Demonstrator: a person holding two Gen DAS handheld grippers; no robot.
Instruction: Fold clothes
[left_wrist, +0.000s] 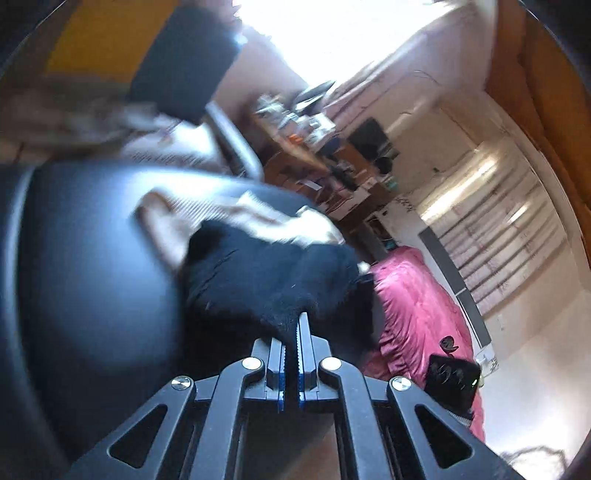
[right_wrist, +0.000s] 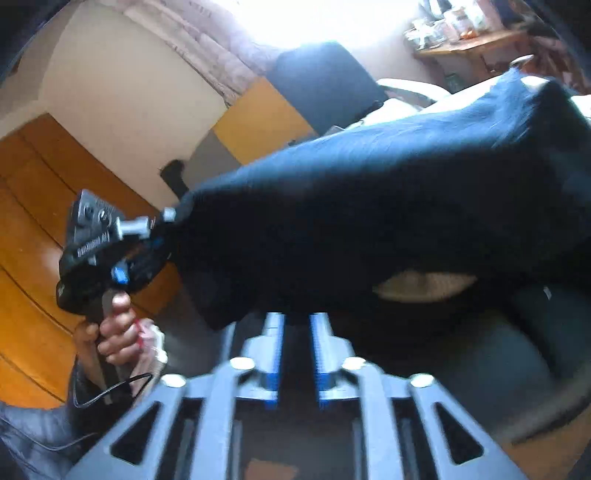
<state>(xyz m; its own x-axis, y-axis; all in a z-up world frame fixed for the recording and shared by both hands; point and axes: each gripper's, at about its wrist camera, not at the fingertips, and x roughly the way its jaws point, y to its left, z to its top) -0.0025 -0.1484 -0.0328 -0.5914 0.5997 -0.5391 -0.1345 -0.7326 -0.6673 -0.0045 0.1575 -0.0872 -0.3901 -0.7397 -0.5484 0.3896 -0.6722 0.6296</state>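
Note:
A dark, almost black garment (left_wrist: 266, 273) bunches right in front of my left gripper (left_wrist: 301, 317), whose jaws are shut on a fold of it. In the right wrist view the same garment (right_wrist: 369, 206) stretches in the air from the left gripper (right_wrist: 164, 236), held in a person's hand (right_wrist: 114, 332), across to the upper right. My right gripper (right_wrist: 297, 317) sits just under the garment's lower edge with its jaws parted. I see a dark gap between its fingers. Blur hides whether the tips touch the cloth.
A black office chair seat (left_wrist: 92, 258) lies under the garment, with beige clothing (left_wrist: 221, 214) on it. A pink bedspread (left_wrist: 417, 302) with a black device (left_wrist: 450, 376) is to the right. A cluttered wooden shelf (left_wrist: 314, 147) stands beyond, and an orange wooden wardrobe (right_wrist: 29, 221) stands at the left.

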